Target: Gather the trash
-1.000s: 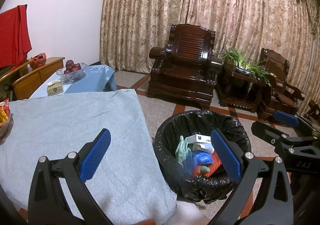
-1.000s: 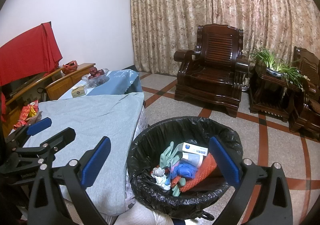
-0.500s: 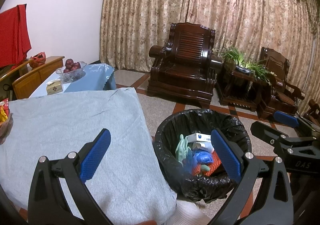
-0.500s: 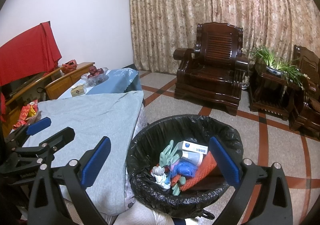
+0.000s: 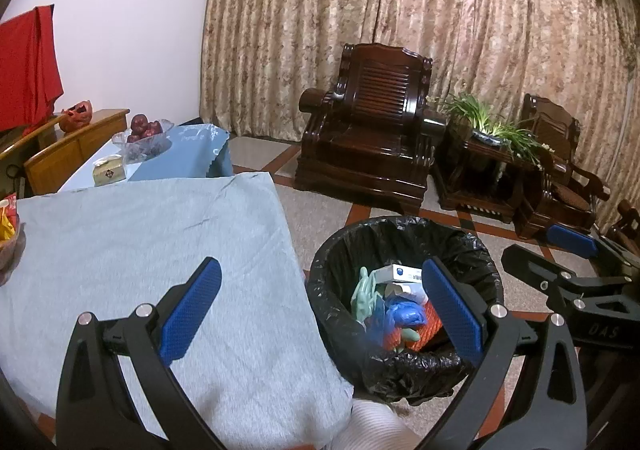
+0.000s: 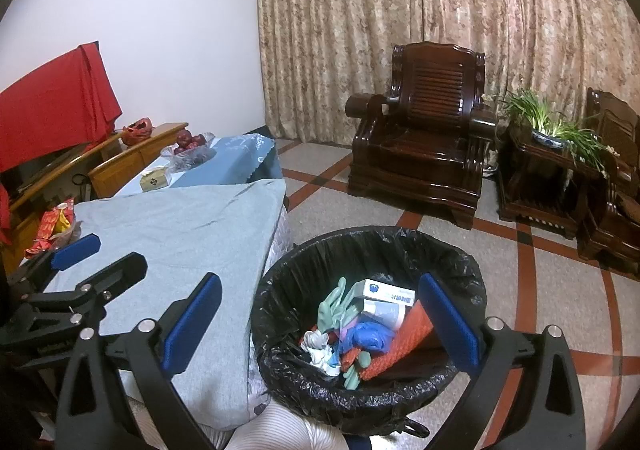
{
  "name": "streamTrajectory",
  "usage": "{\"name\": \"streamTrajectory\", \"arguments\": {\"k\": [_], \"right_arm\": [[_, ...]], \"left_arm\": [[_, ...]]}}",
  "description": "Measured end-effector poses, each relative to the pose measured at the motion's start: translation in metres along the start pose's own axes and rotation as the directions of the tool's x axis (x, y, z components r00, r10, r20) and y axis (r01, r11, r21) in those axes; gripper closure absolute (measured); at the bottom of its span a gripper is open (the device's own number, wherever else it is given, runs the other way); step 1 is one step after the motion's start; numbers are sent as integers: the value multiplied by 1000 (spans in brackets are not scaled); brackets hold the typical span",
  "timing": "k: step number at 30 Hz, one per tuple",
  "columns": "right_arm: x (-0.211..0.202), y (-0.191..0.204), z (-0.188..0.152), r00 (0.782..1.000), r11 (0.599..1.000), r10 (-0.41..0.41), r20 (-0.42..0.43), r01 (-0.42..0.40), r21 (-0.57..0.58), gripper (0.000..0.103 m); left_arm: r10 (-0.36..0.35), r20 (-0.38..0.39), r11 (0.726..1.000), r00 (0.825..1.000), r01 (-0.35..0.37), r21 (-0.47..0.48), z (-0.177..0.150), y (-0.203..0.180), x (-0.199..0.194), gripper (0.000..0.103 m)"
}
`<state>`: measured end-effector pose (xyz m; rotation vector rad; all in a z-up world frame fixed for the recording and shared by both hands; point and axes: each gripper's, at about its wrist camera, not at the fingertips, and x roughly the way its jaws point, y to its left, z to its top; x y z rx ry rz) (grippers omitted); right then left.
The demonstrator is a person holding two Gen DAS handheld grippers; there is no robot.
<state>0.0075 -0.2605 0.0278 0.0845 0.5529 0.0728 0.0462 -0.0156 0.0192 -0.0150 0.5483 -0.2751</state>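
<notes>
A bin with a black liner (image 5: 404, 234) (image 6: 372, 246) stands on the floor beside the table. In it lie a white box (image 6: 386, 292), a green glove (image 6: 334, 306), a blue glove (image 6: 370, 336), an orange mesh piece (image 6: 400, 346) and white scraps. My left gripper (image 5: 320, 310) is open and empty, held over the table's corner and the bin. My right gripper (image 6: 318, 322) is open and empty, held over the bin. Each gripper shows in the other's view, the right (image 5: 572, 262) and the left (image 6: 80, 270).
The table carries a light blue-grey cloth (image 5: 140, 250). Red snack packets (image 6: 56, 226) lie at its far left. Beyond it stand a tissue box (image 5: 108, 170) and a fruit bowl (image 5: 144, 134). Dark wooden armchairs (image 6: 424, 146) and a plant (image 6: 552, 130) stand by the curtain.
Both grippers have drifted slightly; the views shift a little. Nothing was taken hold of or let go.
</notes>
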Motion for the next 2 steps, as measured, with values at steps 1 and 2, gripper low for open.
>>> {"name": "streamTrajectory", "arguments": {"k": [1, 2], "right_arm": [[3, -2, -1, 1000, 1000, 1, -1, -1, 0, 6], [2, -1, -2, 1000, 1000, 1, -1, -1, 0, 6]], "left_arm": [[0, -1, 1000, 1000, 0, 1, -1, -1, 1, 6], [1, 1, 1000, 1000, -1, 1, 0, -1, 1, 6]]}}
